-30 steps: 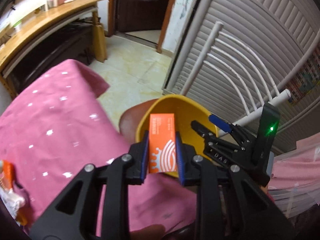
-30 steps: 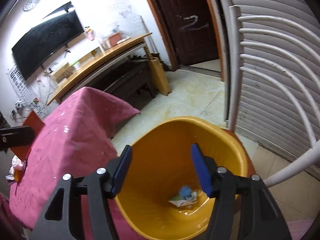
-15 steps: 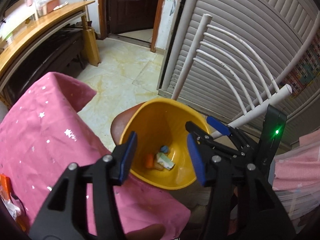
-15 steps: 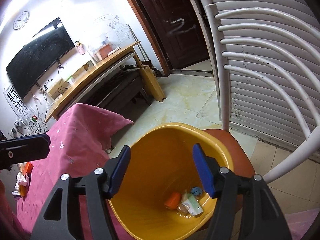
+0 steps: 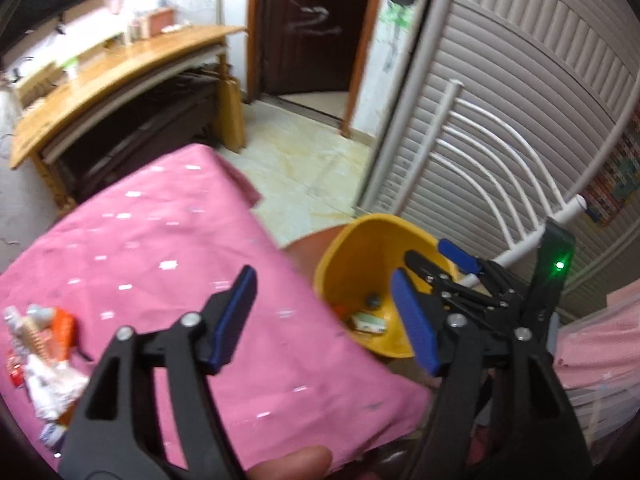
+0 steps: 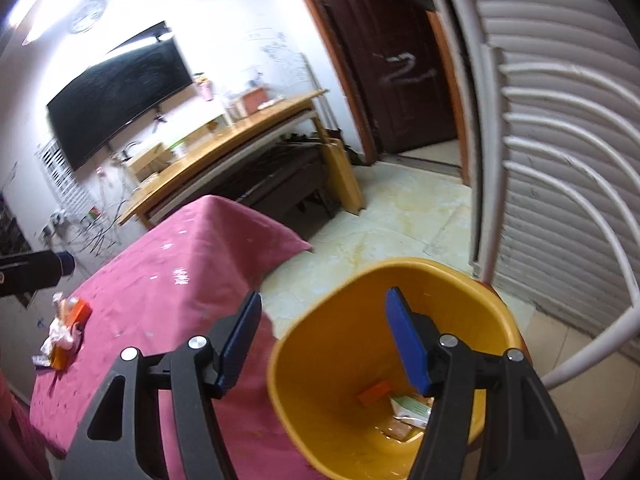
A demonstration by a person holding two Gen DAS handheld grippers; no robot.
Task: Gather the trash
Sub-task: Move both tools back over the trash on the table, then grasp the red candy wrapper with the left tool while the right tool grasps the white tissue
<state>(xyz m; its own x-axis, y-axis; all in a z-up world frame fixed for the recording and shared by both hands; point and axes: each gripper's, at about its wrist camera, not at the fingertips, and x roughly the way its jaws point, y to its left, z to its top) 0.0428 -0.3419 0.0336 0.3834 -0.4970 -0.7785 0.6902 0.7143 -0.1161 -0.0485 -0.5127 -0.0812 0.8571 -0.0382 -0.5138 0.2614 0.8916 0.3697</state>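
Surface [image 5: 168, 248] under pink cloth spans ahead-left of both tongs; serves as the staging area for trash

Yellow bin [image 6: 452, 280] sits off the surface's edge, directly below and ahead of the right tongs [image 6: 322, 340], presumably so waste drops straight in. Orange carton [image 6: 374, 392] and wrappers lie at its bottom

Left tongs [image 5: 324, 316] empty, jaws opening. Right tongs released, empty

Remaining trash pile [image 5: 40, 344]: far left of the left tongs, likely the next target
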